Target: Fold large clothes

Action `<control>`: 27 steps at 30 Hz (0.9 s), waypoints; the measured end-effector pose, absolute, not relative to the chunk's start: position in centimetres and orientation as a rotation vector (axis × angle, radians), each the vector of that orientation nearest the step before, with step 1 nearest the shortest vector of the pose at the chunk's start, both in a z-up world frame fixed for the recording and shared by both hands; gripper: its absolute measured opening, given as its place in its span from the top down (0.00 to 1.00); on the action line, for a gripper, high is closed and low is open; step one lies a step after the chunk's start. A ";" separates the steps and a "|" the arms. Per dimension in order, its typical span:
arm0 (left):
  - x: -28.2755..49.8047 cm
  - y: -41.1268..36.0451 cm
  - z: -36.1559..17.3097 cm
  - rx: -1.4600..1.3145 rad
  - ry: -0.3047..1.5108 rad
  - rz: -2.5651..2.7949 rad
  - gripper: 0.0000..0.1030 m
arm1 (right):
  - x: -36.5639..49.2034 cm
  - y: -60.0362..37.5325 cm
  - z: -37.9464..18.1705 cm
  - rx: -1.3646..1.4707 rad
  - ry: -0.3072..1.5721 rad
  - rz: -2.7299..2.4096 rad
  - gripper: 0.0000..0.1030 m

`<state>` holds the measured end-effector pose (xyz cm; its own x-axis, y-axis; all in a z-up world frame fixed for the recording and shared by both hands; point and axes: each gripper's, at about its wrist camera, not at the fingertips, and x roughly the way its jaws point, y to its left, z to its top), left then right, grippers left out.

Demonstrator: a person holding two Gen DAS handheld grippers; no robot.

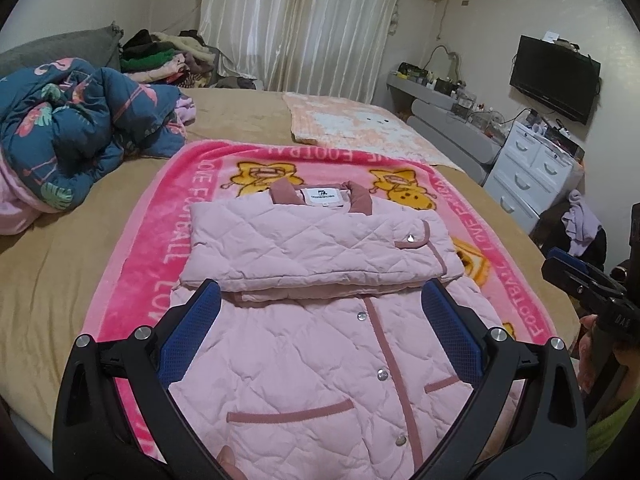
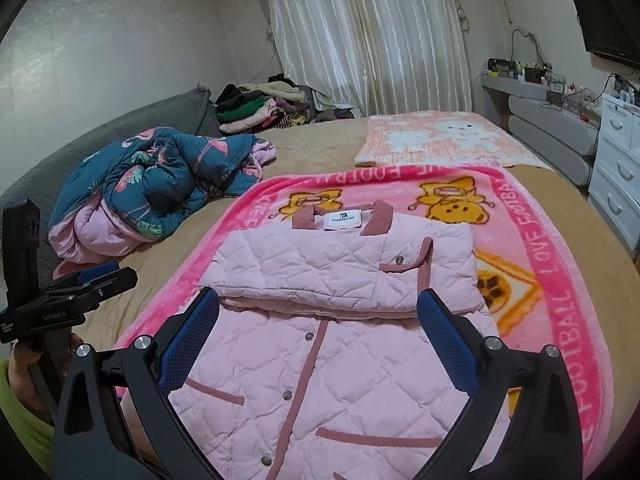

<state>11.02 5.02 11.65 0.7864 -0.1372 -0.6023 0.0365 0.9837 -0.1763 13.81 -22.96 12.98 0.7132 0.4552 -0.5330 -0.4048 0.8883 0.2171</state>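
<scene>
A pink quilted jacket (image 1: 304, 344) (image 2: 320, 360) with dusty-rose trim lies front up on a pink cartoon blanket (image 1: 168, 216) (image 2: 552, 280), collar at the far end. Its sleeves (image 1: 304, 244) (image 2: 340, 264) are folded across the chest. My left gripper (image 1: 320, 292) hovers open over the jacket's middle with nothing between its blue pads. My right gripper (image 2: 320, 300) hovers open over the same area, also holding nothing. Each gripper shows at the edge of the other's view, the right gripper (image 1: 576, 276) and the left gripper (image 2: 100, 280), each held by a hand.
The blanket lies on a tan bed (image 1: 60, 280). A crumpled blue flamingo quilt (image 1: 72, 136) sits at the left, a pile of clothes (image 1: 164, 56) behind it. A peach blanket (image 1: 360, 124) lies at the far right. White drawers (image 1: 532, 168) and a TV (image 1: 556, 76) stand right of the bed.
</scene>
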 end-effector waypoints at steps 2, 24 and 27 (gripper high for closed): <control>10.3 5.0 11.7 -0.154 0.652 -0.092 0.09 | 13.3 -23.2 13.0 0.087 0.608 0.474 0.04; 5.8 7.0 7.0 -0.149 0.707 -0.023 0.09 | 8.9 -25.9 8.2 0.043 0.673 0.447 0.04; 5.5 7.4 5.9 -0.155 0.733 -0.011 0.09 | 8.6 -26.5 7.1 0.053 0.694 0.433 0.04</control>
<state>5.53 7.44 5.89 0.7433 -0.0644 -0.6659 -0.0440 0.9885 -0.1446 8.63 -26.48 7.12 0.6839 0.4033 -0.6079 -0.3686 0.9101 0.1891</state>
